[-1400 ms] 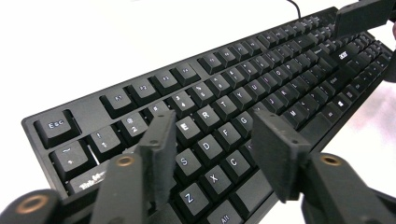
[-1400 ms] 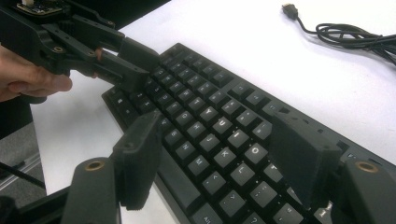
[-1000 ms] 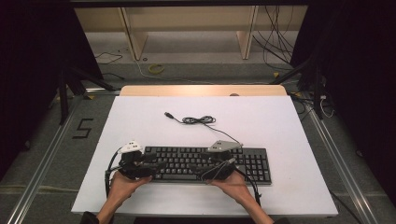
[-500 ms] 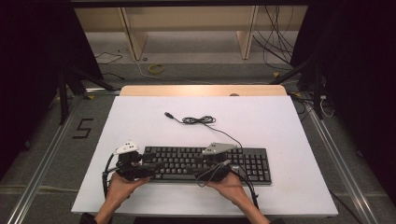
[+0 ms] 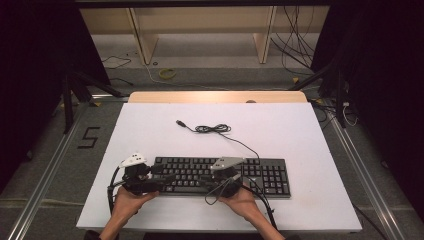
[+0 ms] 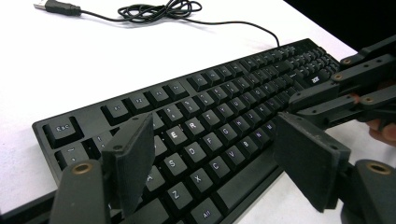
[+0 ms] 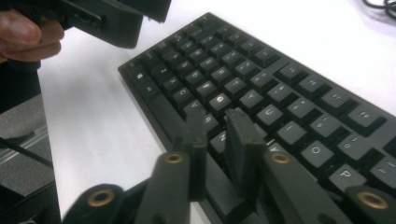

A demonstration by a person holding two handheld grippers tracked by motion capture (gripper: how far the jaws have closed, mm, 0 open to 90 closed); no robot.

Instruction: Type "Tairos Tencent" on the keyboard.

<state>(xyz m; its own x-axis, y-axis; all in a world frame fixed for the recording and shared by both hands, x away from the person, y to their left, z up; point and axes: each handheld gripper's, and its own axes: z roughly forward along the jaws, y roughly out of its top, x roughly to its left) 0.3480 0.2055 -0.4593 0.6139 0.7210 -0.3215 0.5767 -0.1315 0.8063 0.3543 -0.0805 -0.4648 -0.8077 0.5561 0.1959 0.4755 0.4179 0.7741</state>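
A black keyboard (image 5: 220,175) lies near the front of the white table (image 5: 300,135). My left gripper (image 5: 162,181) hovers over its left end. Its jaws are open (image 6: 215,140) and have just widened, with only keys such as E, S and C under the gap. My right gripper (image 5: 210,182) is over the middle keys, pointing left. Its jaws (image 7: 217,126) have just been closing to a narrow gap with nothing between them. Each gripper shows in the other's view: the right one (image 6: 299,100) and the left one (image 7: 116,18).
The keyboard's thin black cable (image 5: 212,129) lies coiled behind it and ends in a USB plug (image 5: 180,122). Bare white table surrounds the keyboard. A wooden strip (image 5: 215,96) edges the table's far side, and a metal rail (image 5: 50,170) runs along the left.
The right gripper has shifted a little to the left along the keyboard and its jaws have drawn close together. The left hand has stayed where it was.
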